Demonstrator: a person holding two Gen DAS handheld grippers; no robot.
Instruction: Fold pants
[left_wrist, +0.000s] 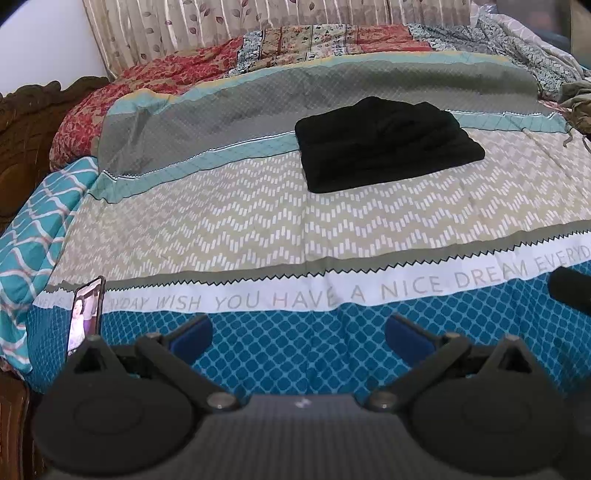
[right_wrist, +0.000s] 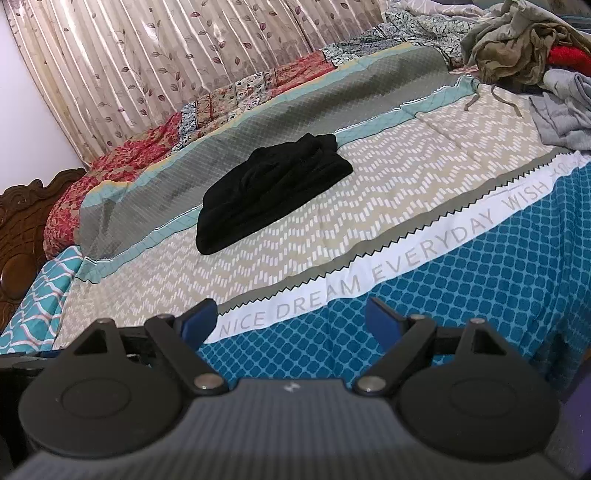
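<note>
We held both claws back over the near blue edge of the bedspread (left_wrist: 229, 229), the left gripper (left_wrist: 298, 334) and the right gripper (right_wrist: 286, 319) each released, nothing between the blue pads. The black pants (left_wrist: 388, 146) lay folded in a compact bundle far ahead on the zigzag band (well apart from either claw). A heap of clothes (right_wrist: 535, 62) sat far right; a phone (left_wrist: 85, 314) stood near left.
</note>
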